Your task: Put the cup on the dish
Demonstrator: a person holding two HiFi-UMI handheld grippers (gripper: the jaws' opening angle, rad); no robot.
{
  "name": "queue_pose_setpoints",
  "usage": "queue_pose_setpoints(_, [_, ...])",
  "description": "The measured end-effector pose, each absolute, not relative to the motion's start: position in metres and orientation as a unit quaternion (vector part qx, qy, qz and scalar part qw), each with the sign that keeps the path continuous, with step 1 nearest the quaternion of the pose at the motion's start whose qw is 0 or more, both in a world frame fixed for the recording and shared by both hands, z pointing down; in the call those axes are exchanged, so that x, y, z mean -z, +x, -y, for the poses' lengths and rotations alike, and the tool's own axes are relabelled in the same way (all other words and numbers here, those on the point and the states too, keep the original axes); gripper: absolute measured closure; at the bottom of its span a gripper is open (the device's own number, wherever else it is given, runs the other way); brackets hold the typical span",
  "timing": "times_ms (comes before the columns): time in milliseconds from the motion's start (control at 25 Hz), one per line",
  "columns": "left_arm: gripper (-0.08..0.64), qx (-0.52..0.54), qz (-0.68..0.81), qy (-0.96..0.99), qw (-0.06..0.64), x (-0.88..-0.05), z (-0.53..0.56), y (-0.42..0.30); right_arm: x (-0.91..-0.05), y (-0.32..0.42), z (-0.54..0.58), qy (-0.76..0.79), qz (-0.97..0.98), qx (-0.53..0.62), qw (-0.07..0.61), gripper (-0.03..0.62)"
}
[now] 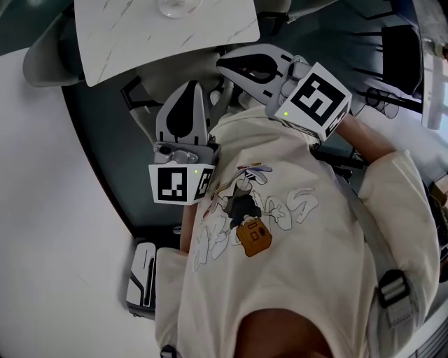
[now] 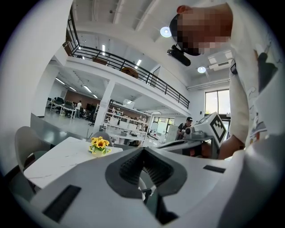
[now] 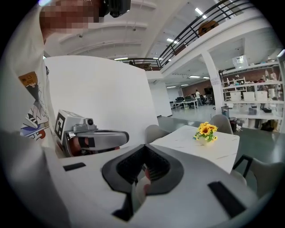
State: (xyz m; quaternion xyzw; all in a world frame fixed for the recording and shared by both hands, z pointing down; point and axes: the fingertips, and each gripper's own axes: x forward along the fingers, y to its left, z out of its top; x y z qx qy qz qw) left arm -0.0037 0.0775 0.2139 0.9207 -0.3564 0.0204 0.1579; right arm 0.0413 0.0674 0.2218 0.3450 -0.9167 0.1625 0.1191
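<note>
Neither a cup nor a dish shows in any view. I hold both grippers close to my chest, pointing toward a white marble table (image 1: 140,35). My left gripper (image 1: 186,94) has its jaws together with nothing between them, as the left gripper view (image 2: 143,150) also shows. The right gripper (image 1: 241,64) is shut and empty too, its tips meeting in the right gripper view (image 3: 144,147). Each gripper sees the other beside it: the right gripper (image 2: 198,133) and the left gripper (image 3: 91,137). A rounded glassy thing (image 1: 178,5) sits at the table's far edge, cut off by the frame.
A small pot of sunflowers (image 2: 99,144) (image 3: 205,130) stands on the table. Grey chairs (image 1: 42,63) (image 3: 156,132) surround the table. A white wall runs along my left side. Beyond lies an open office hall with shelves and a person (image 2: 183,128) far off.
</note>
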Motion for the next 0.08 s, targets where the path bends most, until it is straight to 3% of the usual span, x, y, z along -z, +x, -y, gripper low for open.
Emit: queue_pose_setpoints(80, [0.557,-0.017,0.358,0.920,0.157,-0.2102,-0.0759,-0.0018,-0.2174,0.0379,-0.0731,0.331,0.921,-0.157,0.130,0.588])
